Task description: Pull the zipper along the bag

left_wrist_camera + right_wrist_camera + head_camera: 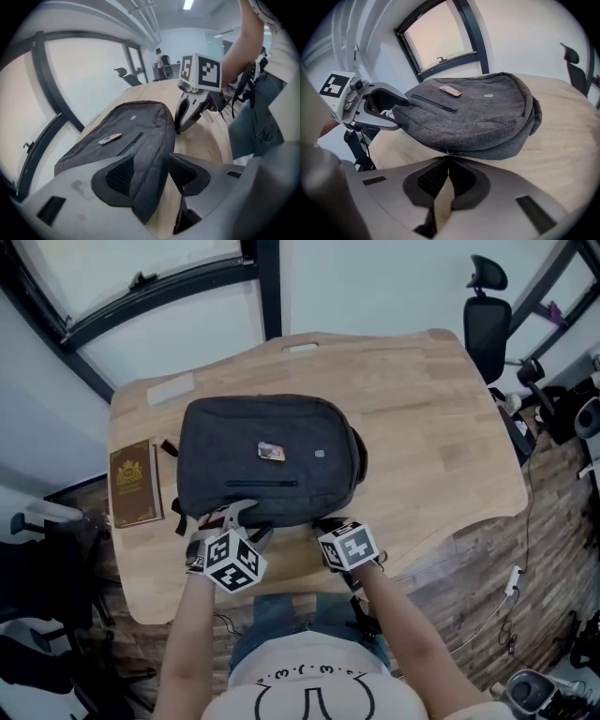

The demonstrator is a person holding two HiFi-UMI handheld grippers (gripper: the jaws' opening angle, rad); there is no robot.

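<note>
Right claw (447,159) clenched on the zipper pull (448,152)!
Grey backpack (267,460) lies on the pale wooden table (422,427), left claw (151,159) released around its near corner; brown book (132,484) at left, office chair (487,320) far right.

Charcoal-grey backpack (267,460), with an orange-and-white tag (272,452) on its front and a dull metallic zipper pull (447,152). Pale honey wood on the bench (422,418). Brown book (133,484), gold ornament. Black-and-white square markers on left gripper (234,514) and right gripper (330,524). Grey fingers (75,187), black mesh-patterned pads (119,176).
</note>
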